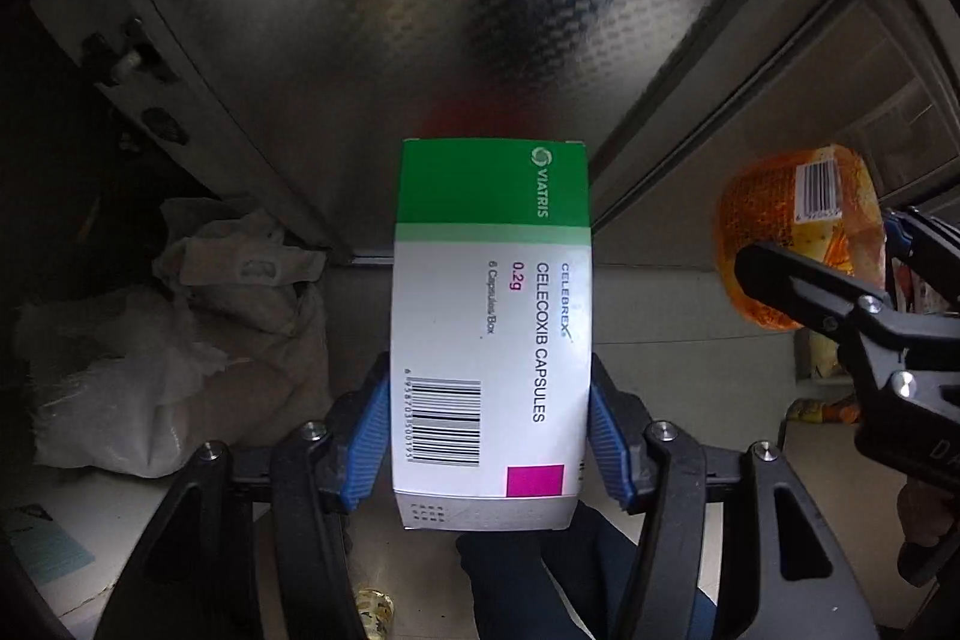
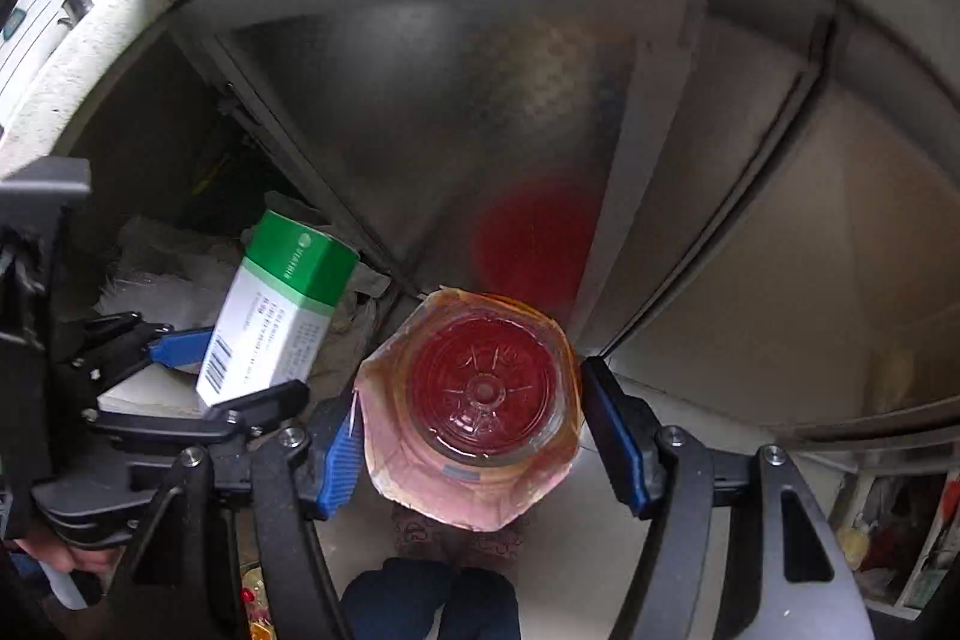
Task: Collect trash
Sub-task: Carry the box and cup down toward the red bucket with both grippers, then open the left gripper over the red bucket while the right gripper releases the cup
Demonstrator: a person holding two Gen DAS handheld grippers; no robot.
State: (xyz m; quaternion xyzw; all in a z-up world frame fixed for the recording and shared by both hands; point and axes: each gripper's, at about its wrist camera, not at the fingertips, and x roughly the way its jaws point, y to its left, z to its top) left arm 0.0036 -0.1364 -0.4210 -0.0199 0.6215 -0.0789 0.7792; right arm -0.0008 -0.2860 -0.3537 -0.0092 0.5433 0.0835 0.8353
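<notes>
Left wrist view: left gripper [image 1: 489, 430] clamped a green-and-white medicine box [image 1: 492, 322] between blue pads, above a trash bag [image 1: 180, 340] at left.

Right wrist view: right gripper [image 2: 474, 436] gripped an orange-wrapped container [image 2: 474, 406]; the box sat left, near the cabinet door [image 2: 480, 100].

A frosted glass cabinet door [image 1: 372, 40] stands over a pale floor [image 1: 690, 328], dimly lit.

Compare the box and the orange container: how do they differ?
The box is a flat-sided white and green carton; the container is rounded, in an orange wrapper with a red end. The box sits in the left gripper, the container in the right gripper. Both carry a barcode and are gripped between blue pads.
</notes>
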